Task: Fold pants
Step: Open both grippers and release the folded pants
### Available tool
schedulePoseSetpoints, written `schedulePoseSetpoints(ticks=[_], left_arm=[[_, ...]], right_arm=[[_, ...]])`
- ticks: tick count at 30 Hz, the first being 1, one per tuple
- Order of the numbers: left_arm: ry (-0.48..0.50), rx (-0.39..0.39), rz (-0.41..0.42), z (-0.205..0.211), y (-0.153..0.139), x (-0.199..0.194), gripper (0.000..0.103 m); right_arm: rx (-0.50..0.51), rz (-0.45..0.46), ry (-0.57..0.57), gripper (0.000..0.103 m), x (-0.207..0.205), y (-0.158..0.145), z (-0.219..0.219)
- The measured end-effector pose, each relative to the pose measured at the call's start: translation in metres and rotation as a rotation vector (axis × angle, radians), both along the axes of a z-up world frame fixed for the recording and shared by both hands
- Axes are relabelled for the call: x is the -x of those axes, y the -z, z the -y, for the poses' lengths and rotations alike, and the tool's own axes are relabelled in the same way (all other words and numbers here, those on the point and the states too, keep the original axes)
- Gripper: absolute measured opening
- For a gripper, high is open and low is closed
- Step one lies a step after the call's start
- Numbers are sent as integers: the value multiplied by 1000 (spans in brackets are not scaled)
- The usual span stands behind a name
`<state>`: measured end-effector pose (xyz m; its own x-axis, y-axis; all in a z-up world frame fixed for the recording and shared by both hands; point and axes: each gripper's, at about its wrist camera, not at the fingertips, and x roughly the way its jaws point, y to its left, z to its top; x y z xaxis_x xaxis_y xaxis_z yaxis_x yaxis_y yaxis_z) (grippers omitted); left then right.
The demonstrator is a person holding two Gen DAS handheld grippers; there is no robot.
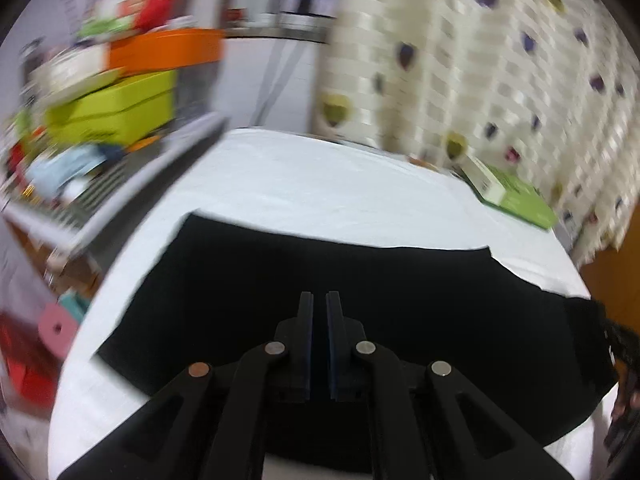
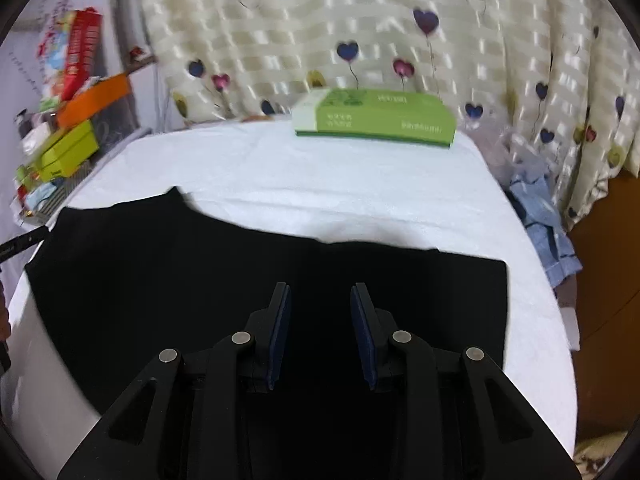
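From the left wrist camera, the left gripper [image 1: 319, 300] is hovering over black pants [image 1: 280, 280] that are lying flat on a white-covered table [image 1: 320, 176]; its two blue-padded fingers are standing almost together with only a thin slit between them, and nothing is sitting in that slit. The pants are stretching crosswise in front of the tool, their long axis running left to right, with a straight far edge and a squared corner off to the left. White cloth is lying bare beyond that far edge, up to a green box [image 1: 516, 196] near the heart-patterned curtain [image 1: 500, 60]. A cluttered shelf [image 1: 100, 120] is crowding the table's left side, and at the far right edge of the view part of the other tool is showing. From the right wrist camera, the right gripper [image 2: 320, 300] is hanging above the same pants [image 2: 160, 280] with its fingers spread wide and holding nothing. Here a squared end of the garment is lying just right of the tool, so this hand looks nearer that end, while the left hand looks nearer the opposite one. The far edge is wavering, with a small peak at the left. Bare table is lying open ahead as far as the green box [image 2: 376, 120], which seems room enough for folding; blue clothing [image 2: 548, 224] is draped off the table's right side.
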<state>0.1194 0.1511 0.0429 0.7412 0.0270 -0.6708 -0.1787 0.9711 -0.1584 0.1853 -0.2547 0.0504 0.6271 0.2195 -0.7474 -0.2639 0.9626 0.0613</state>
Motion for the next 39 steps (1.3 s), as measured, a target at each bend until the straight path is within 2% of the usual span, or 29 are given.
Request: schedulePoseSetpoints(ticks=[3,7,8,10,12,15,20,23,27,28,33,39], left_arm=[[40,-4,-41,12,9,-29,9],[24,-20,-127,13,33,-57,9],[23,-20,-107,12,34,-56,9],[14,-30,-117,12,32,-53,9],[8,-15,-97,13,25,-40,9],[-4,-46,-52,16,14,-12,9],[-56,-44,-13,8,8,28,9],[-77,-35,-24,4,15,43,9],[-96,-12,-86,1,34,41,9],[-99,3,-86,-1,34,42,9],[-92,-16,-55,7,22,58,9],[-77,-22,-52,27,24,88,9]], right_arm=[[37,-65,36,32,-25,18,5],[-3,-100,49,32,-35,21,11],[10,-91,47,32,-31,17,9],[10,-53,23,32,-18,7,3],[-15,-31,3,33,-2,0,2],[9,12,7,34,26,-1,7],[45,22,32,34,59,4,20],[45,20,35,37,68,10,27],[65,12,39,38,67,10,26],[72,15,37,38,68,7,24],[45,54,-16,38,86,-4,8],[28,61,-87,38,109,0,-16]])
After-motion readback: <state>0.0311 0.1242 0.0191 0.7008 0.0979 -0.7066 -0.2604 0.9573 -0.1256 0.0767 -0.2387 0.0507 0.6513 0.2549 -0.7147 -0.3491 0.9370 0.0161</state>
